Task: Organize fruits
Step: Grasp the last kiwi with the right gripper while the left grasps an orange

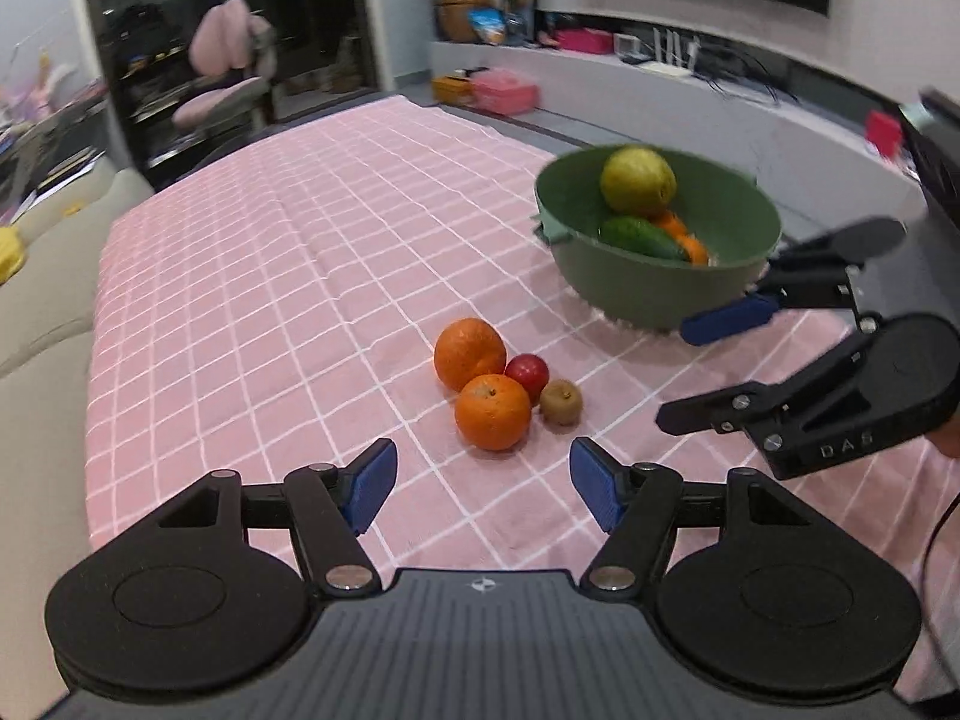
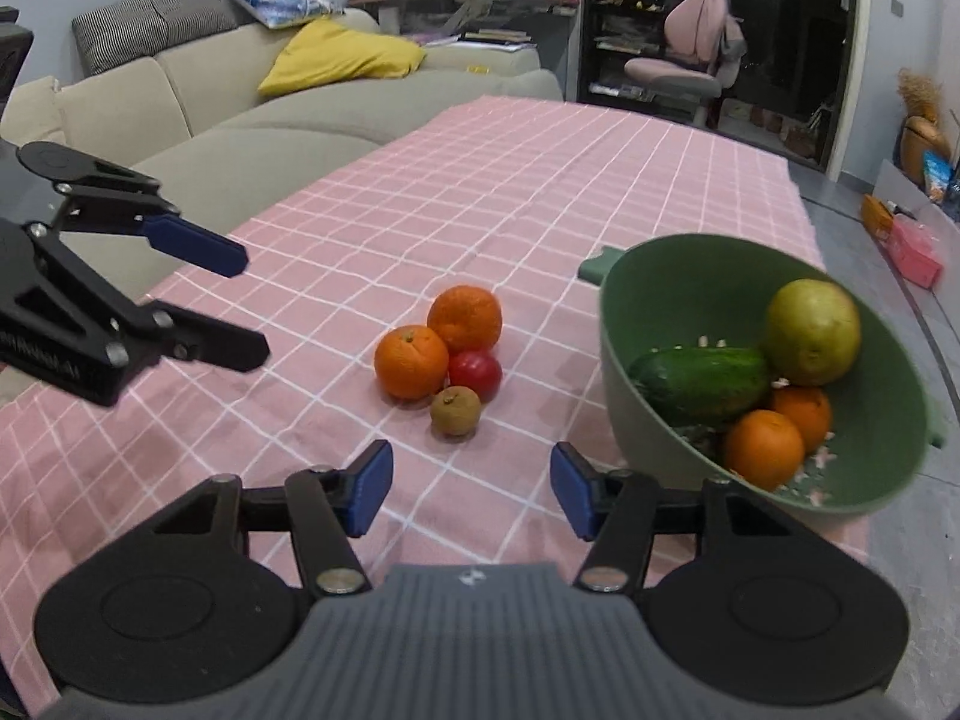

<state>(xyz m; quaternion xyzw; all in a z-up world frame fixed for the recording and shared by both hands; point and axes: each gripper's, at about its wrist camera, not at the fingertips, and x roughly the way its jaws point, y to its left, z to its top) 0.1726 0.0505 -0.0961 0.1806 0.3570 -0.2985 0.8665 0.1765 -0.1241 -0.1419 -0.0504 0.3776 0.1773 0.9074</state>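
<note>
Nearest in, the left claw (image 1: 483, 483) hangs wide open over the pink checked cloth (image 1: 270, 276) on the table, nothing between its blue pads (image 1: 372, 483). The right claw (image 2: 471, 489) is spread open too and empty, low over the same cloth. In the left wrist view it comes in from the right edge, one blue pad close to the base of the green bowl (image 1: 636, 288); whether they touch I cannot tell.

Just past both claws sits the loose cluster: a near orange (image 1: 493, 412) touching a second orange (image 1: 470, 353) behind it, a small red fruit (image 1: 527, 375) tucked against them, and a brown kiwi (image 1: 561, 401) just beside it on the right. Bare cloth lies between the claws and this cluster.

Farther right, the bowl looks tilted, its rim (image 2: 708, 243) blurred. It holds a yellow-green round fruit (image 2: 813, 331), a dark green cucumber (image 2: 699, 385) and two oranges (image 2: 763, 449). In the right wrist view it sits close to the table's right edge.

The left and far stretches of cloth lie open. A beige sofa (image 2: 198, 114) with a yellow cushion (image 2: 342, 57) runs along the left edge, and a pink chair (image 2: 690, 54) stands beyond the far end.
</note>
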